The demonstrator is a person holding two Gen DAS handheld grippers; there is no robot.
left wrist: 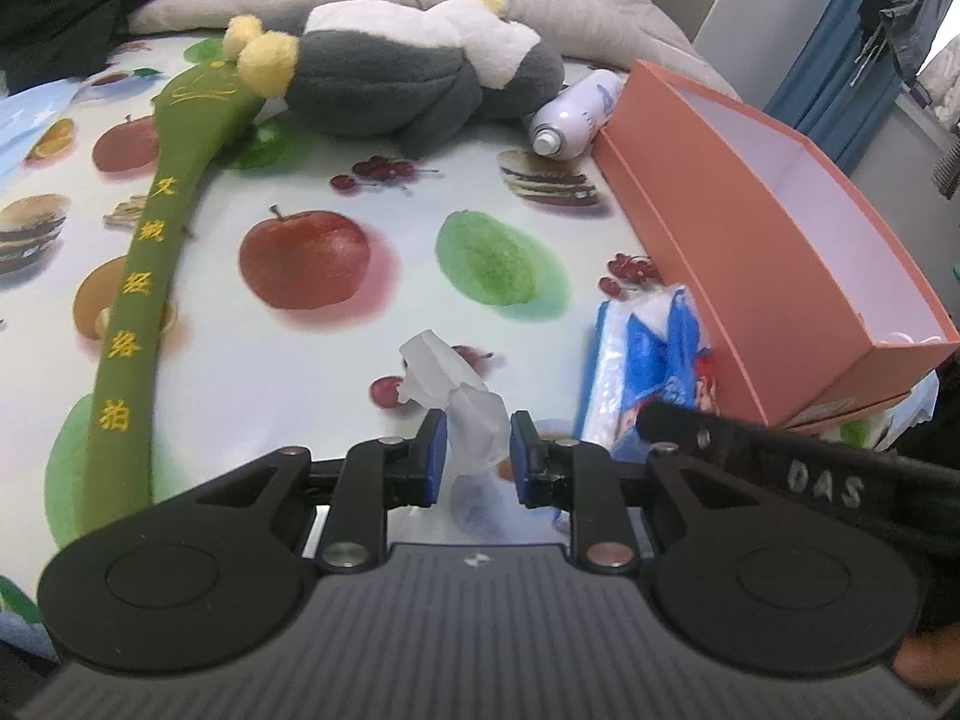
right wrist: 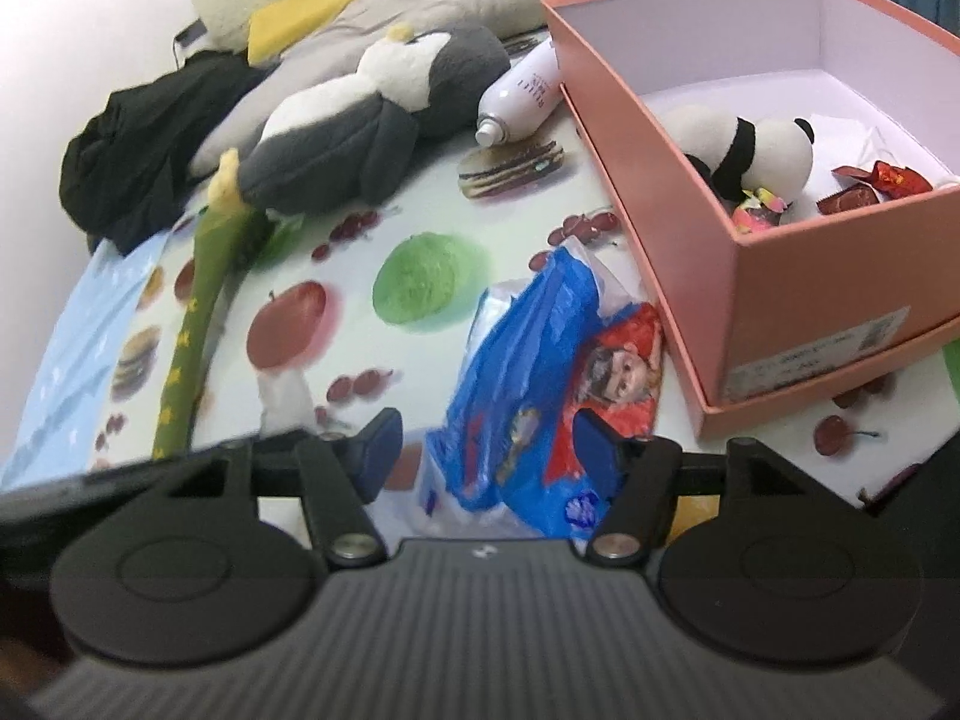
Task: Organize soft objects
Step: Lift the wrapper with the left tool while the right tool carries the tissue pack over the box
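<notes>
Fruit-printed bedding (left wrist: 312,324) is covering the bed, with a grey quilt bunched at the far end and an open pink box (right wrist: 774,276) sitting on the right. Sorting is looking partly done: a small panda plush (right wrist: 750,150) and some red wrappers (right wrist: 882,183) are already lying inside the box, while a large grey-and-white penguin plush (left wrist: 408,78), a long green fabric massage bat (left wrist: 141,276), a white spray bottle (left wrist: 576,114) and a blue-and-red plastic tissue pack (right wrist: 528,372) are still waiting out on the sheet. The left gripper (left wrist: 477,450) is pinching a crumpled white tissue (left wrist: 462,402) between its narrowly set blue fingers (left wrist: 435,456), holding it just above the sheet, near the box's near-left corner. The right gripper (right wrist: 489,456) is hanging with its fingers (right wrist: 378,450) spread wide and released, straddling the near end of the tissue pack without pressing on it; that pack is lying just beside the box's left wall.
</notes>
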